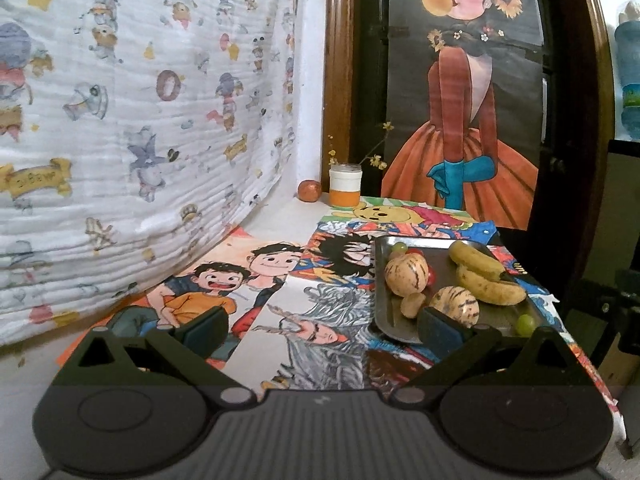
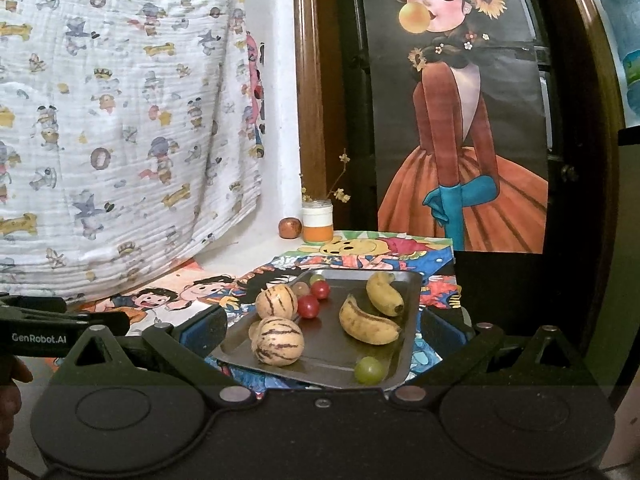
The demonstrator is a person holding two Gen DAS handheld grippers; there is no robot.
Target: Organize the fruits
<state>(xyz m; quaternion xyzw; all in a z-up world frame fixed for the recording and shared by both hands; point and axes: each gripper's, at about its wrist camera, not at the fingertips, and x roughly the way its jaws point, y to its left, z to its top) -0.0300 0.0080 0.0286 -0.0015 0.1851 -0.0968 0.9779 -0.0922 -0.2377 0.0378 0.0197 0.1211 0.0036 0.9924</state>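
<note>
A metal tray (image 2: pixel 320 372) lies on the cartoon-print cloth and holds two striped pepino melons (image 2: pixel 277 341), two bananas (image 2: pixel 368 322), red cherry tomatoes (image 2: pixel 309 306) and green grapes (image 2: pixel 368 370). My right gripper (image 2: pixel 324 330) is open and empty, its fingers on either side of the tray's near end. My left gripper (image 1: pixel 320 326) is open and empty, left of the tray (image 1: pixel 384 320); its right finger (image 1: pixel 438 330) overlaps the tray's near corner. The melons (image 1: pixel 406 274), bananas (image 1: pixel 490 286) and a grape (image 1: pixel 525 324) show there too.
An orange-and-white jar (image 2: pixel 317 221) with dried twigs and a small reddish-brown fruit (image 2: pixel 289 227) stand at the back by the wall. A hanging printed sheet (image 2: pixel 120 120) is on the left. A poster of a girl (image 2: pixel 460 140) leans behind. The table edge drops off at right.
</note>
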